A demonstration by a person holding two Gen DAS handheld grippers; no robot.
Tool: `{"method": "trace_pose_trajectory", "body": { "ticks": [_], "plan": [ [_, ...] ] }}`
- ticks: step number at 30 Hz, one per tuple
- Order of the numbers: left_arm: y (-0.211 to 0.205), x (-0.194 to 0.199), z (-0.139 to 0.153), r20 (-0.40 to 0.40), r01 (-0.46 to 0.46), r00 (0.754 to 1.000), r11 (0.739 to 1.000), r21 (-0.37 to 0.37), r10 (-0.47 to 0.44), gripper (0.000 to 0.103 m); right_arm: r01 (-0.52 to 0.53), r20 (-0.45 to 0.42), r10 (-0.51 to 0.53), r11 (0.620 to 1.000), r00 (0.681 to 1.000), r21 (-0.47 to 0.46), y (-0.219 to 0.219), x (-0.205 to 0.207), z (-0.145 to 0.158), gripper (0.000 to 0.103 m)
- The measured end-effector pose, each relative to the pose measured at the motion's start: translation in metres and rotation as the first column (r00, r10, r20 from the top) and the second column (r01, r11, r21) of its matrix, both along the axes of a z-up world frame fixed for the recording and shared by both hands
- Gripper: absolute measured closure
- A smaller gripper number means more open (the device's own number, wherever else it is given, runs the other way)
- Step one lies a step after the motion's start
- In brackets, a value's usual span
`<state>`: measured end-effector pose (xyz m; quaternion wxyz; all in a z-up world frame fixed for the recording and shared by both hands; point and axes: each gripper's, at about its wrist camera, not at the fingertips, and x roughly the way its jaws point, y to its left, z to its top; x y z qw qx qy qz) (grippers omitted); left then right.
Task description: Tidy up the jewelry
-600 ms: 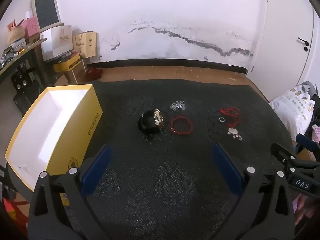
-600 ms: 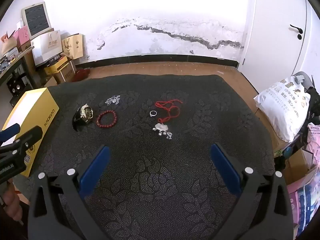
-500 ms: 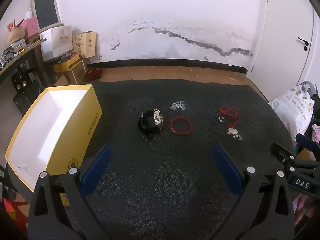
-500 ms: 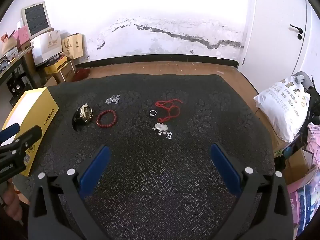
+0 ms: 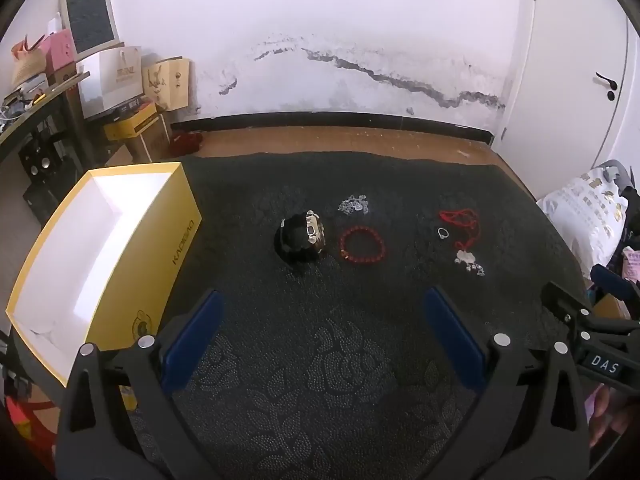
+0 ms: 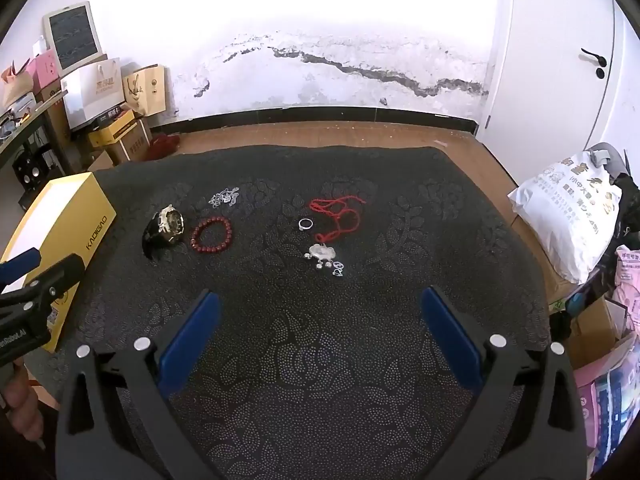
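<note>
Nothing moved, nothing picked yet.
Left tongs (image 5: 320, 332) and right tongs (image 6: 316, 330) both gaping wide, empty, hovering short of watch (image 5: 302, 236), bead bracelet (image 5: 362, 242), yellow box (image 5: 108, 248) waiting.

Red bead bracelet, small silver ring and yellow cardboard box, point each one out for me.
Red bead bracelet (image 6: 211, 235): right wrist view, on the beads at the loop's left side.
Small silver ring (image 6: 305, 223): right wrist view, on the band.
Yellow cardboard box (image 5: 176, 240): left wrist view, on the lettered side wall.
</note>
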<state>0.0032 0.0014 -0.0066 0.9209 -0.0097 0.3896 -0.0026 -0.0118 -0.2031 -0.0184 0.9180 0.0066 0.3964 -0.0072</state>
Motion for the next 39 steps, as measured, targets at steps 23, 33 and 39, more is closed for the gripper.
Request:
{"method": "trace_pose_trajectory", "body": {
  "ticks": [23, 33, 39],
  "plan": [
    [-0.0046, 0.001, -0.0048, -0.006, 0.015, 1.0, 1.0, 0.012, -0.015, 0.005, -0.003, 0.0, 0.003, 1.0, 1.0, -0.002, -0.0001, -0.0001, 0.0004, 0.006],
    [-0.0046, 0.0011, -0.005, -0.007, 0.016, 1.0, 1.0, 0.016, -0.016, 0.005, -0.002, 0.0, 0.002, 1.0, 1.0, 0.0, 0.0001, -0.0001, 0.0002, 0.006],
    [-0.0046, 0.0012, -0.0048, -0.01, 0.017, 1.0, 1.0, 0.015, -0.017, 0.005, -0.002, 0.001, 0.002, 1.0, 1.0, -0.001, -0.0002, -0.0004, 0.0003, 0.006]
  ]
}}
